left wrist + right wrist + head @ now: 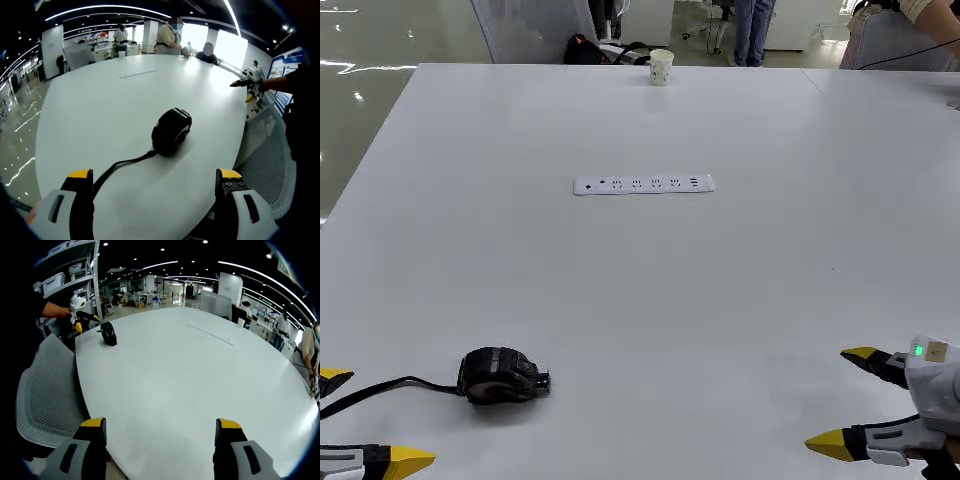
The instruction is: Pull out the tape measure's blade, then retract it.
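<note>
- Table: large, white, plain matte top, rounded edge on the near side.
- Tape measure: black case, lying on the table near the front left edge, with a black strap trailing left across the surface.
- Power strip: white, flat, mid-table, set crosswise.
- Paper cup: pale, upright, at the far edge.

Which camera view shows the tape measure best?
The left gripper view: the tape measure lies close and large before its jaws. The head view shows it smaller; the right gripper view, tiny and far.
</note>
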Available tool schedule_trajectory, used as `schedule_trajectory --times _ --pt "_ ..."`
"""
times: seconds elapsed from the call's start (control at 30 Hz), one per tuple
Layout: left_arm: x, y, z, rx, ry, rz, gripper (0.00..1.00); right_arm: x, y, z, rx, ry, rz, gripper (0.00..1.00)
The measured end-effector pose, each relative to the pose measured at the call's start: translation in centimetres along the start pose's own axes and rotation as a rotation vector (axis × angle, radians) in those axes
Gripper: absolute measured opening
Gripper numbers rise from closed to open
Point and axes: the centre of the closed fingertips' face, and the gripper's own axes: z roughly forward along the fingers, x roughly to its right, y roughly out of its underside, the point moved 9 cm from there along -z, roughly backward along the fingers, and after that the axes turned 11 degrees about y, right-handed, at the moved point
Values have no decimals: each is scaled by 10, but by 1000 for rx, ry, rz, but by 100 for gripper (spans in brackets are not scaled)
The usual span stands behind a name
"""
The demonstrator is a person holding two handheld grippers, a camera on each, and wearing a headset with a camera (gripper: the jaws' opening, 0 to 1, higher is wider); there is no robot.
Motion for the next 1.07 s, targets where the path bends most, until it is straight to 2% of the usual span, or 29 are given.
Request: schedule_trajectory --times 0.17,0.43,0.63,1.07 --pt "1 3 -3 -2 3 -9 99 3 4 -2 -16 2 8 99" --pt "2 2 -7 0 2 -15 99 -3 1 -5 -17 -15 14 99" --pt "0 5 -7 -28 -3 -10 99 -6 -1 -4 -12 -23 18 99" --pt "-2 9 -11 -18 -12 -30 99 -5 -2 -3 -19 -28 6 99"
